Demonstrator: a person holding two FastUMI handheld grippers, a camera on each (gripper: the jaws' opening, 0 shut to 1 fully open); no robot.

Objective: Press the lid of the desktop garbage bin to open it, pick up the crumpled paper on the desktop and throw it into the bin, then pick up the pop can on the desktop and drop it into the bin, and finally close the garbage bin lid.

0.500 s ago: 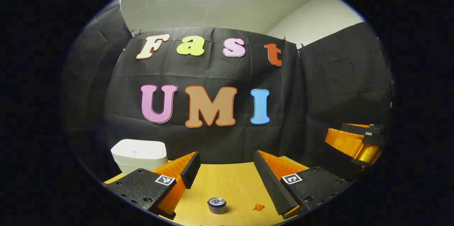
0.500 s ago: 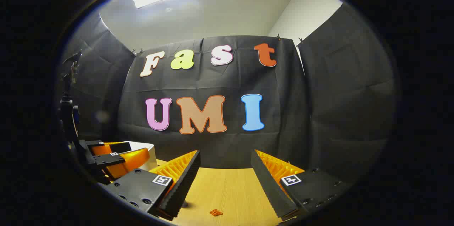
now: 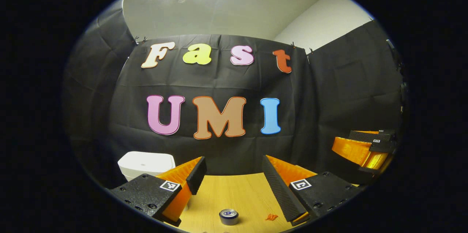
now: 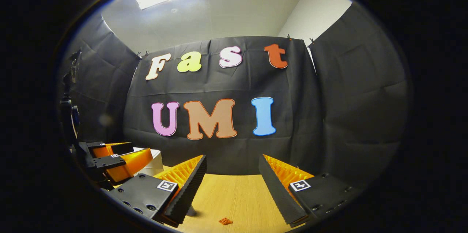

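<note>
Wooden desktop (image 3: 234, 192) bears round metal pop can (image 3: 229, 216), seemingly upright.

Desk (image 3: 234, 192): pale wood grain, matt. Garbage bin (image 3: 146, 161): smooth white plastic, satin lid. Pop can (image 3: 229, 216): shiny metal top. Booth wall (image 4: 347, 116): creased matt black cloth.

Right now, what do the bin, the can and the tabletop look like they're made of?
Bin: smooth white matte shell, probably plastic. Can: shiny silvery rim and top, looks like metal. Tabletop: light yellowish surface with fine straight grain lines, wood or wood-look laminate; cannot tell which.
</note>
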